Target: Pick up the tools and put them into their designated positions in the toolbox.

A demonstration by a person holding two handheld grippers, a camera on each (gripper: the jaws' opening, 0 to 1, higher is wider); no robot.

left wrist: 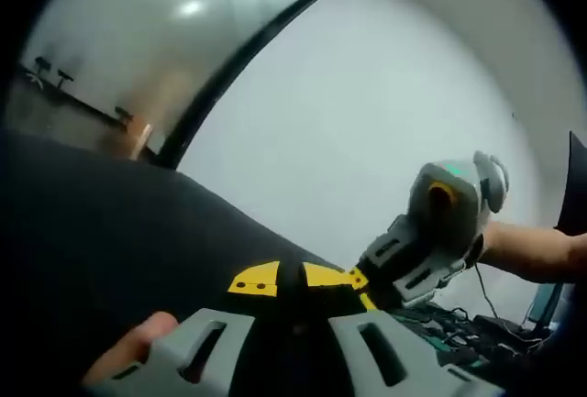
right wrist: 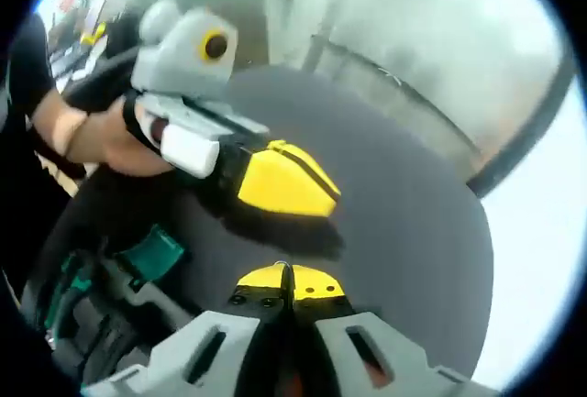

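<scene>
- I see a plain white wall (left wrist: 367, 113) across most of the left gripper view, and beside it a frosted glass panel (left wrist: 138, 21) edged by a black frame (left wrist: 248, 49). Blurred ceiling lights reflect in the glass.
- In the right gripper view the same kind of pale frosted glass partition (right wrist: 413, 21) stands behind the work area.
- A dark grey matte desk (right wrist: 404, 214) with a rounded far edge lies under both my tools. Its middle is bare.
- An open black toolbox (right wrist: 92, 324) sits at the desk's near left in the right gripper view. Teal-handled tools (right wrist: 151, 250) lie in it, but I cannot tell which slots they fill.
- My left tool (right wrist: 307, 191), grey-bodied with yellow wedge tips, hovers just above the desk, its jaws pressed together on nothing.
- My right tool (right wrist: 284, 280), grey with yellow-and-black tips, has its jaws together too, with nothing between them.
- The two tools point towards each other, near but apart.
- A bare hand (right wrist: 101, 136) grips the left tool's body.
- A fingertip (left wrist: 138, 342) shows beside the left tool's base.
</scene>
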